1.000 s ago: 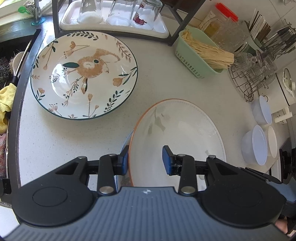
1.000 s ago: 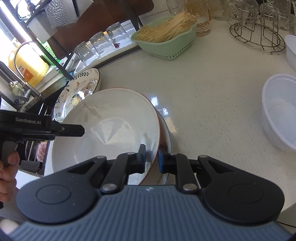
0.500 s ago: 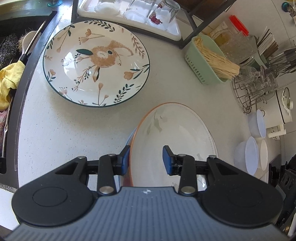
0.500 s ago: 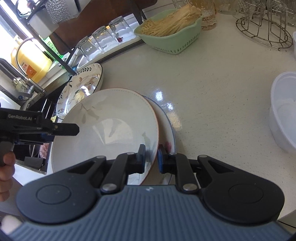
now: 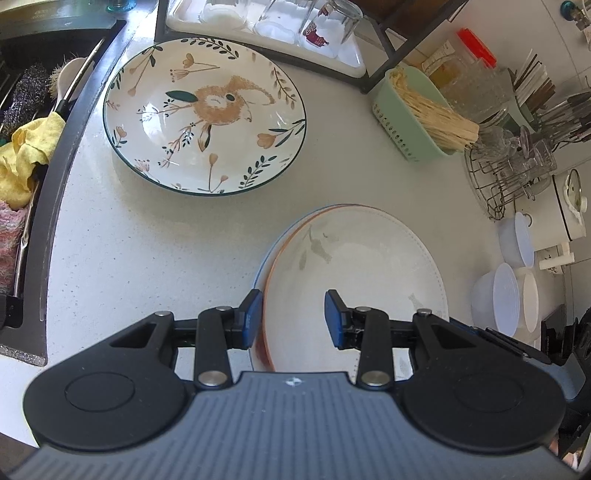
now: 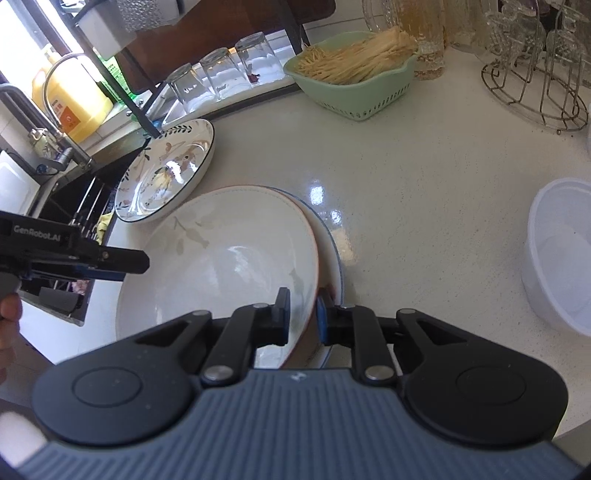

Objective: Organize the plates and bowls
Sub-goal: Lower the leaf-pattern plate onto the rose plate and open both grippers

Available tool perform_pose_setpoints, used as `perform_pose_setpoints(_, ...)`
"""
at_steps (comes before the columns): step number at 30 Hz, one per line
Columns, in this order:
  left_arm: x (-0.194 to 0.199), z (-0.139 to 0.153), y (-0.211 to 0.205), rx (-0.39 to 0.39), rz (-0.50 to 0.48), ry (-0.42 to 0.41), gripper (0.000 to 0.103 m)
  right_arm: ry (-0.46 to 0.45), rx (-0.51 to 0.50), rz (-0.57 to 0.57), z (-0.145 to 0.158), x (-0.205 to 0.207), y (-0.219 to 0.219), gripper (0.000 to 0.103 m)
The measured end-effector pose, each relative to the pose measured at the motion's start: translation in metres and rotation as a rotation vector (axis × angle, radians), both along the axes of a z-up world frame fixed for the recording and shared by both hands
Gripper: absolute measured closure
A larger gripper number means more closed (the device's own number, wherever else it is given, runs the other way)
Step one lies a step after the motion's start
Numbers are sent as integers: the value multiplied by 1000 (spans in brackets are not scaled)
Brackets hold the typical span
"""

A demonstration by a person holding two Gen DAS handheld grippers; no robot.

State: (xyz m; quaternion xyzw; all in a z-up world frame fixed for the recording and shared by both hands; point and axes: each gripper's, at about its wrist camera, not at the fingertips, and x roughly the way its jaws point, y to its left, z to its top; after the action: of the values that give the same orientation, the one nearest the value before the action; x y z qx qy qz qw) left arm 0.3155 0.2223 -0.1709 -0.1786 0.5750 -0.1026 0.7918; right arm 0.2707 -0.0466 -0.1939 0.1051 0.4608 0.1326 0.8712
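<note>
My right gripper [image 6: 302, 314] is shut on the rim of a white orange-rimmed plate [image 6: 229, 266], which sits tilted over a blue-rimmed plate [image 6: 334, 254] on the counter. In the left wrist view the orange-rimmed plate [image 5: 362, 266] lies below my left gripper [image 5: 293, 319], which is open and empty above its near edge; the blue rim [image 5: 260, 266] peeks out at its left. A large floral plate with a rabbit [image 5: 205, 118] lies at the back left, also in the right wrist view [image 6: 166, 171].
White plastic bowls [image 5: 506, 291] stand at the right, one near in the right wrist view [image 6: 561, 254]. A green basket of sticks [image 5: 421, 114], a wire rack with glasses [image 5: 509, 173], a tray of upturned glasses [image 5: 280, 26] and the sink [image 5: 33, 110] ring the counter.
The orange-rimmed plate has moved right and down over the blue-rimmed plate. The left gripper has pulled back and higher, staying open. The right gripper has kept its hold.
</note>
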Motion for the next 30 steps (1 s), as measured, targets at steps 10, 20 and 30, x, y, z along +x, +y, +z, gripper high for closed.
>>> perform_pose_setpoints(10,-13,25,-4,107,28,-80,62,-103,-4,12,15,-5,-10,85)
perform_pose_setpoints(20,-33,79,-27,132,38,-237,62,-254,12,-57,71,-25,-32,85)
perform_pose_setpoints(30,-77,149,-52,163,65,-399,62,-388,47,-69,127,-57,-43,85)
